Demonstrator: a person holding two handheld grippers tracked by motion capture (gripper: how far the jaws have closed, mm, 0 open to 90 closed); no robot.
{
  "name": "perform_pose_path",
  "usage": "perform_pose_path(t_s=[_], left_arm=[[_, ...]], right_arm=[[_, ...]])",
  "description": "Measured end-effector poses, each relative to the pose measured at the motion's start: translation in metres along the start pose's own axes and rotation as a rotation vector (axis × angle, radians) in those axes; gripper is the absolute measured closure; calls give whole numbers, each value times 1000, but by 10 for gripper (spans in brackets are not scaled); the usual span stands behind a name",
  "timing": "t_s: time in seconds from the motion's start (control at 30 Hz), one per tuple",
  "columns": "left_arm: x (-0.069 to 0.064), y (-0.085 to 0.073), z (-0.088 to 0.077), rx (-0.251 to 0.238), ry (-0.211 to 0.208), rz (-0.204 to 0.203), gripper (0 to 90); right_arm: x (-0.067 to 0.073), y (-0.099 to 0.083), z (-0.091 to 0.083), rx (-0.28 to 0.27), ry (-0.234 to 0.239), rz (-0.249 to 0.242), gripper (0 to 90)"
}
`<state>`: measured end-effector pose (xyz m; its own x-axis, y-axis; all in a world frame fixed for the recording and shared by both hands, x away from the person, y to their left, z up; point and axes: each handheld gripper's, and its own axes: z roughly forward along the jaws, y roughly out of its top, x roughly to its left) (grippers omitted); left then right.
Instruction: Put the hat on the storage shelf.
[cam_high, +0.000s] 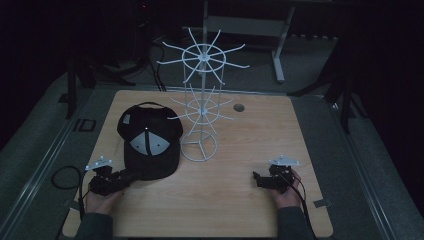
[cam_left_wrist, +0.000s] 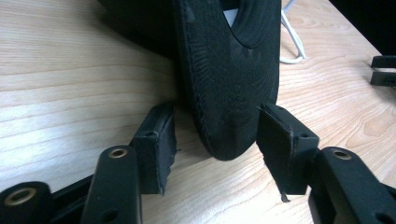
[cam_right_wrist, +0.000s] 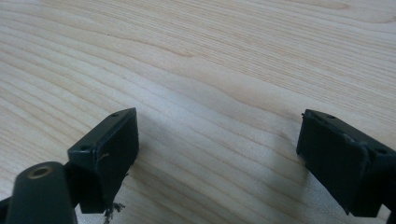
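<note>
We see the cap (cam_high: 148, 142) on the table (cam_high: 225, 200) beside the wire rack (cam_high: 200, 107); left gripper (cam_left_wrist: 217, 140) fingers straddle its brim, apart, unclamped. Right gripper (cam_right_wrist: 219, 154) fingers gape. Next: clamp the brim.

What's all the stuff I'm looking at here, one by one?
cap: one, black with pale grey panels, left half of the table, brim toward the person
rack: one, white wire, upright behind the table's middle, just right of the cap
table: one, light wood
hole: one, dark, round, far side of the table
left tongs: one, black, near left, open, brim tip between the pads
right tongs: one, black, near right, open over bare wood
hands: two, at the near edge
</note>
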<state>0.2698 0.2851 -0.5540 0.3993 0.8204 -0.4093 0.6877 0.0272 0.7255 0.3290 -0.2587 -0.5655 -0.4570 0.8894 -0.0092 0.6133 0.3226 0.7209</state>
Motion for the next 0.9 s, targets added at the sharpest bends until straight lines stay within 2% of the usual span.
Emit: perform_pose_path(t_s=[0.43, 0.57, 0.73, 0.9], left_arm=[[-3, 3, 22, 50, -55, 2, 582], [-3, 3, 26, 51, -73, -11, 591], [-1, 3, 29, 54, -107, -24, 686], [0, 4, 31, 50, -149, -46, 734]], right_arm=[[0, 0, 0, 0, 0, -1, 126], [0, 0, 0, 0, 0, -2, 126], [0, 0, 0, 0, -1, -1, 126], [0, 0, 0, 0, 0, -2, 126]])
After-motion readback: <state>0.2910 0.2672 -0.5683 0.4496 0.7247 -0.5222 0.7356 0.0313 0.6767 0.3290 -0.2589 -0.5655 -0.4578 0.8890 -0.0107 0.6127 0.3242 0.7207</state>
